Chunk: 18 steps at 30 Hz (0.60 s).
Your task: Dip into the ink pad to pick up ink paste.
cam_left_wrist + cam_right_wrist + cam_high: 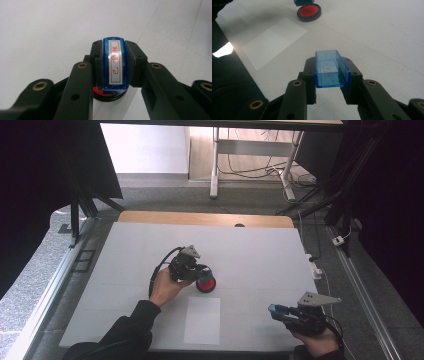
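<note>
Right tool [276, 310] sits at the near right edge of the tabletop [260, 250], clamped on a clear blue cap [331, 70], open side up, held just above the surface. Hand behind it looks parked.

Left tool [204, 273] is further out near the middle, clenched on the blue stamp [115, 63], jaws pressing both long sides; label with red characters faces its camera. Stamp is right over the round ink pad [206, 284], black rim with red centre. From the right gripper view the stamp hangs at the pad's far edge [309, 11]; cannot tell if the face is touching the red yet.

White sheet of paper [202, 320] lies flat on the tabletop between the two hands, nearer the person, blank as far as I can see.

Progress guess: cap already off and held aside, stamp picked up and brought to the pad, so the inking step is in hand. Left to do, judging by the layout: press into the ink, move to the paper, stamp it, then probably put the cap back on. Roughly a third to halfway
</note>
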### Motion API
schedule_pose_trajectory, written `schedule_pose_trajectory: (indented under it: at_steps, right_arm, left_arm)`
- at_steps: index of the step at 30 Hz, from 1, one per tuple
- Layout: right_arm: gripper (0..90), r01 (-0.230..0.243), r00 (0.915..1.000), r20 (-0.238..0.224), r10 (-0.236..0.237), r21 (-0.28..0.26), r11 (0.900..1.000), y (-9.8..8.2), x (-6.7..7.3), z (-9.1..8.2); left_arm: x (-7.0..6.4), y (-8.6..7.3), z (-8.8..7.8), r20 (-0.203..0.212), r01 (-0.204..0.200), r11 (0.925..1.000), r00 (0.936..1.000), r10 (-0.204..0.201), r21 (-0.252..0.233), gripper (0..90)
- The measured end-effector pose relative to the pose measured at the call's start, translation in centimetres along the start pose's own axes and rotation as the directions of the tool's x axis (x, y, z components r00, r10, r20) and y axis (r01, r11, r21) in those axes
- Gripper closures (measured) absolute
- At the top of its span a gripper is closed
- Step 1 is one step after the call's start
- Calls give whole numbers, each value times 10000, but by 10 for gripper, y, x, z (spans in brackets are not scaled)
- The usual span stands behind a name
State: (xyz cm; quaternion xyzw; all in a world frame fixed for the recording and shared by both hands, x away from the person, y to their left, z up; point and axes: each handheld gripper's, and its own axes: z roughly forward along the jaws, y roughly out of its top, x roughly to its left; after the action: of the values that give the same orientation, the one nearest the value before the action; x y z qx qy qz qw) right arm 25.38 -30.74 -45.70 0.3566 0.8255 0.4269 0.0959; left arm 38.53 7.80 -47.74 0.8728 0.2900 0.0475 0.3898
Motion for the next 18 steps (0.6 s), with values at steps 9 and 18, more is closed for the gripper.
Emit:
schedule_pose_trajectory:
  at_steps: [9,18]
  right_arm:
    - [685,20,10000,-47,-20,-13,10000,0,0,0]
    - [685,31,10000,-65,-31,-2,10000,0,0,0]
  left_arm:
    - [2,-1,9,-181,170,9995,9997,-165,264,703]
    - [1,-1,13,-371,188,9987,9992,-171,468,704]
